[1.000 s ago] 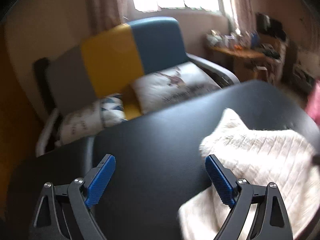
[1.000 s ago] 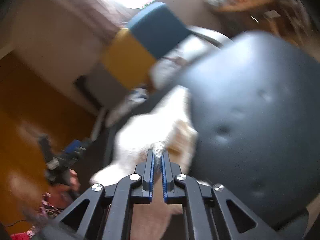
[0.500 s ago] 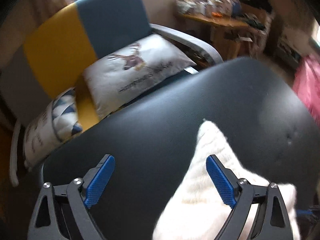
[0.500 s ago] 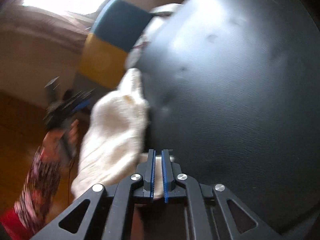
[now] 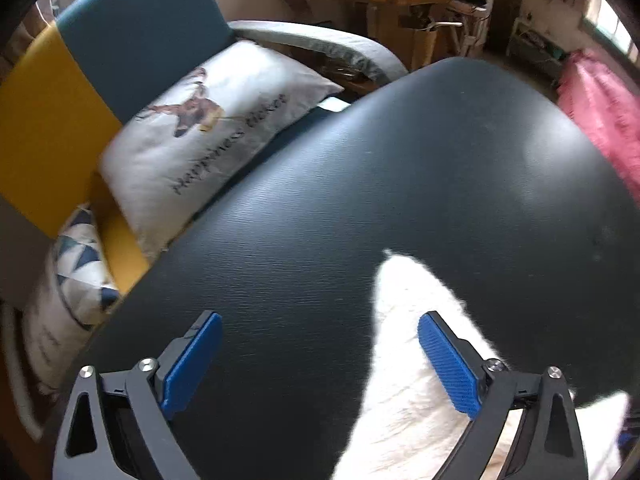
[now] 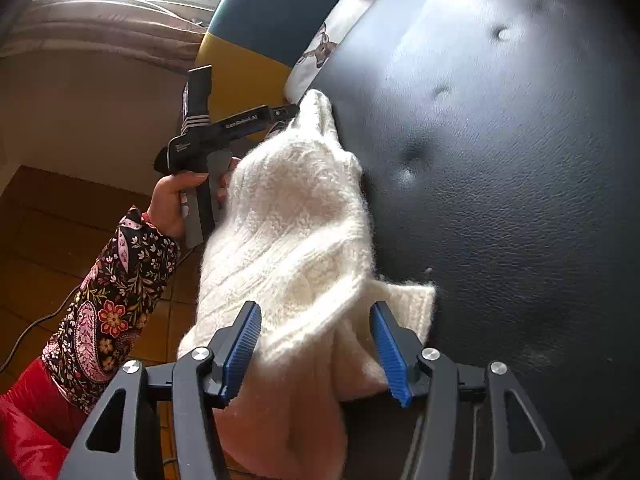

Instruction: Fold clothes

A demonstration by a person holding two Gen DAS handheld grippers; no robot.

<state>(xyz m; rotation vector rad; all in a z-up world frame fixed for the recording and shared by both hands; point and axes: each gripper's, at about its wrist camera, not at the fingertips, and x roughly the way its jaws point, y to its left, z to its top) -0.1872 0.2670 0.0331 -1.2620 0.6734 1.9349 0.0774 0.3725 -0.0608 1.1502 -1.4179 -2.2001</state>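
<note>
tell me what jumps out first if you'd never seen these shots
The fluffy white knit garment stands out, bunched at the edge of the dark padded table. The right gripper straddles its near fold, jaws opening, while the left gripper gapes over its pointed far corner. Behind sits a yellow-and-teal armchair.

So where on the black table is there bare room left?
Most of the black table is bare: from the white sweater out to the edge by the deer pillow and pink cloth. The near corner under both claws is crowded.
</note>
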